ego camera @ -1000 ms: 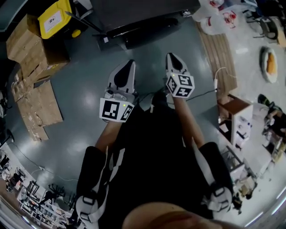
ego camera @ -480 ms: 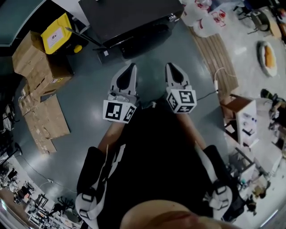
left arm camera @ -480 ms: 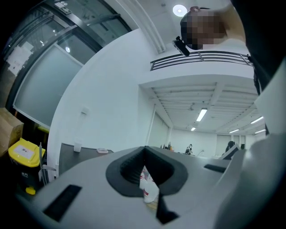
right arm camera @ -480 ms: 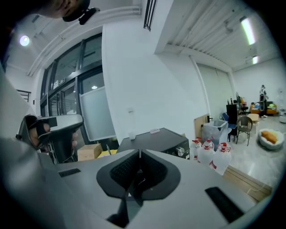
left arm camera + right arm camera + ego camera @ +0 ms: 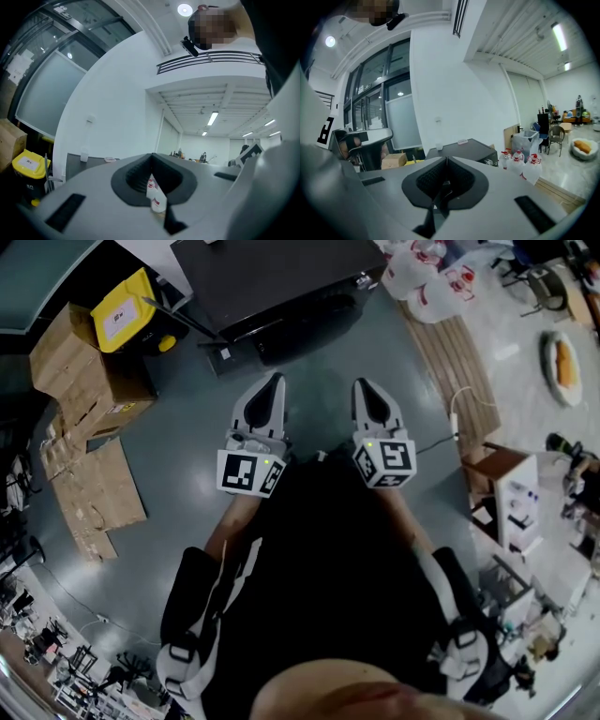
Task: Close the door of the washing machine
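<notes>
**Both grippers shut and empty, short of the washing machine**

You stand on a grey floor [image 5: 178, 456]. The washing machine [image 5: 272, 273], a dark box, sits ahead of you at the top of the head view, well apart from both grippers. Its door can't be made out from here. In the right gripper view the machine [image 5: 464, 149] stands against the white wall.

Flattened cardboard [image 5: 89, 479] lies to your left, with a yellow bin [image 5: 122, 310] behind it. Wooden planks [image 5: 459, 352] lie to your right, and white jugs [image 5: 422, 273] sit at their far end.

Your left gripper [image 5: 273, 385] and right gripper [image 5: 367, 390] are side by side in front of your legs, pointing at the machine. On the left gripper [image 5: 151, 157] the jaws meet at their tips, with nothing held. The right gripper [image 5: 446, 161] is also closed on nothing.
</notes>
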